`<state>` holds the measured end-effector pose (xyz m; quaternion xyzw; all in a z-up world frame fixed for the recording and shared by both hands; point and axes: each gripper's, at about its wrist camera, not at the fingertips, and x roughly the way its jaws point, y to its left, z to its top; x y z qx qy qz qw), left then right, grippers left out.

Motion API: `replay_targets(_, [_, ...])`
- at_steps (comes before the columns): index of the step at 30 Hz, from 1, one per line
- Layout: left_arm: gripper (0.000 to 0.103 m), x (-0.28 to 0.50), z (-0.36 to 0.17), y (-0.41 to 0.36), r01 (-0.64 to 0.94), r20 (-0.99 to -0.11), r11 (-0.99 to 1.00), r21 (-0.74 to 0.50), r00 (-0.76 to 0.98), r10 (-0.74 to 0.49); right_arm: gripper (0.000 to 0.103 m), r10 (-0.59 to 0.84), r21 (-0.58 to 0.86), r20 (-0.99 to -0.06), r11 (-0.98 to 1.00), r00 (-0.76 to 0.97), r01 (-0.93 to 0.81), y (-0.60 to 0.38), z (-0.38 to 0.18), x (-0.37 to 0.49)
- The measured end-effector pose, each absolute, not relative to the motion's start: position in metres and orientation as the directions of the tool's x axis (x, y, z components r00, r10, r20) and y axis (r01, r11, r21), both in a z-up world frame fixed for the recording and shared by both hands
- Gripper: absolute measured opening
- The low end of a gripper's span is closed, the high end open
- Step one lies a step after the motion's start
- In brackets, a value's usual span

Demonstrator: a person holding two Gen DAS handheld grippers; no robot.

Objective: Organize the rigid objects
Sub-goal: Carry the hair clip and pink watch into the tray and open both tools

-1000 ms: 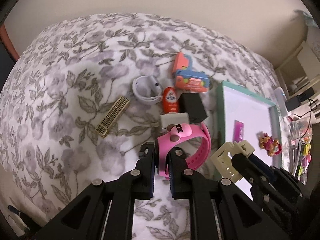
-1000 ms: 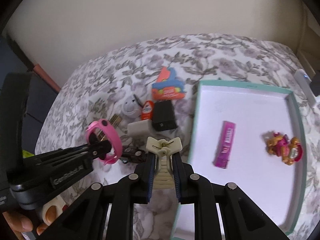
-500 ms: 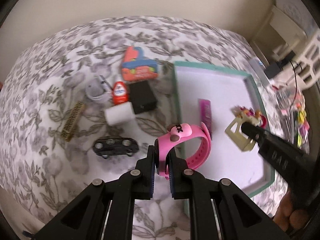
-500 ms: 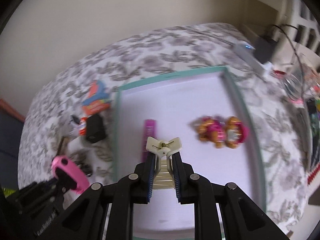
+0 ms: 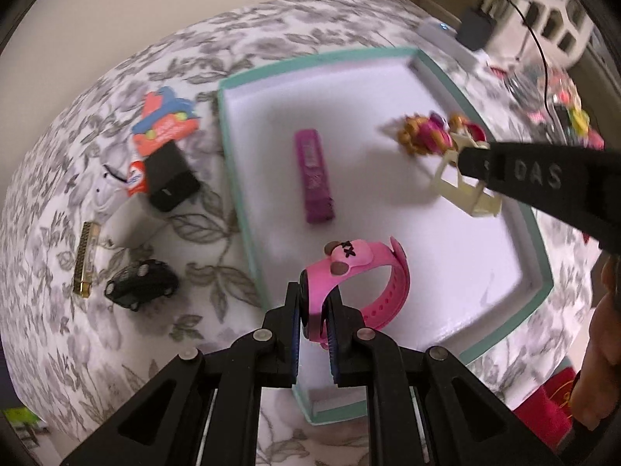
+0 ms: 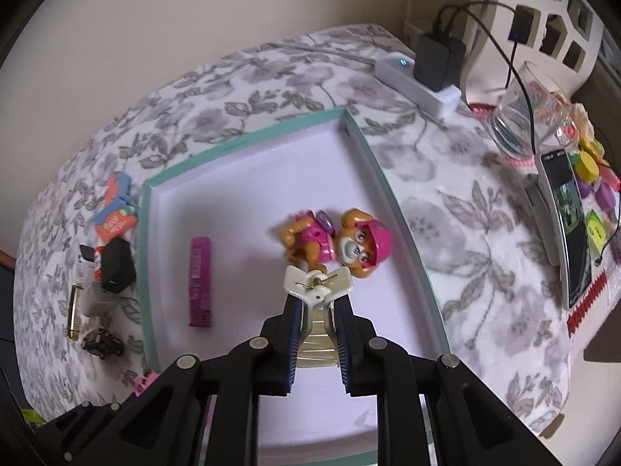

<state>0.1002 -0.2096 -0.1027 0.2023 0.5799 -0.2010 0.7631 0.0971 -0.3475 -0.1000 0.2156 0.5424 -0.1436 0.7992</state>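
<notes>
Nearest in the left wrist view, the left tongs (image 5: 314,312) are clamped on a glossy pink rubbery watch band (image 5: 361,279), a curved strap with punched holes and a rounded face piece, held above the near left corner of the tray (image 5: 233,143). In the right wrist view, the right tongs (image 6: 316,324) are closed on a cream plastic hair claw clip (image 6: 316,285) with a small metal spring pin, held over the tray's middle.

The tray is a shallow rectangular box with a teal rim and a smooth white floor. On that floor lie a flat magenta ridged bar (image 6: 200,281) at left and, just beyond the clip, a hard plastic puppy figure (image 6: 337,242) in pink cap and vest, on its side.

On the worktop, covered in a grey floral cloth (image 6: 458,209), left of the tray sit a small black toy car (image 5: 141,283), a slim gold bar (image 5: 86,258), a white block (image 5: 134,223), a black box (image 5: 170,182) and an orange-and-blue carton (image 5: 165,122).

Far right are a white power strip (image 6: 417,83) with a black plug and a clear glass (image 6: 520,116).
</notes>
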Motion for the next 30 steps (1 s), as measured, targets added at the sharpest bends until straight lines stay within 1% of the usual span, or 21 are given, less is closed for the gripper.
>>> replay_targets(8, [0.013, 0.101, -0.119, -0.216, 0.554, -0.970, 0.824, 0.117, 0.240, -0.024, 0.018, 0.023, 0.158, -0.956, 0.880, 0.293, 0.447, -0.340, -0.122, 0.102])
replay_targets(14, [0.013, 0.104, -0.126, -0.216, 0.544, -0.972, 0.829, 0.131, 0.234, 0.000, 0.018, -0.012, 0.111, -0.960, 0.901, 0.280, 0.420, -0.333, -0.124, 0.103])
replay_targets(20, [0.013, 0.108, -0.129, -0.216, 0.538, -0.971, 0.832, 0.137, 0.240, 0.004, 0.019, -0.007, 0.109, -0.964, 0.900, 0.266, 0.421, -0.333, -0.123, 0.104])
replay_targets(25, [0.014, 0.110, -0.124, -0.214, 0.530, -0.972, 0.841, 0.113, 0.236, -0.018, 0.020, -0.003, 0.108, -0.967, 0.900, 0.253, 0.423, -0.332, -0.122, 0.104])
replay_targets(27, [0.015, 0.111, -0.121, -0.213, 0.527, -0.969, 0.842, 0.113, 0.247, -0.024, 0.020, -0.011, 0.100, -0.967, 0.901, 0.253, 0.421, -0.331, -0.120, 0.104])
replay_targets(28, [0.019, 0.112, -0.119, -0.212, 0.524, -0.968, 0.844, 0.112, 0.251, -0.027, 0.020, -0.012, 0.099, -0.967, 0.902, 0.254, 0.420, -0.331, -0.119, 0.104])
replay_targets(29, [0.026, 0.112, -0.118, -0.212, 0.521, -0.967, 0.846, 0.111, 0.254, -0.030, 0.020, -0.014, 0.098, -0.966, 0.903, 0.257, 0.419, -0.331, -0.118, 0.104])
replay_targets(30, [0.029, 0.112, -0.116, -0.211, 0.518, -0.966, 0.848, 0.110, 0.258, -0.032, 0.020, -0.016, 0.099, -0.965, 0.903, 0.261, 0.419, -0.330, -0.115, 0.104])
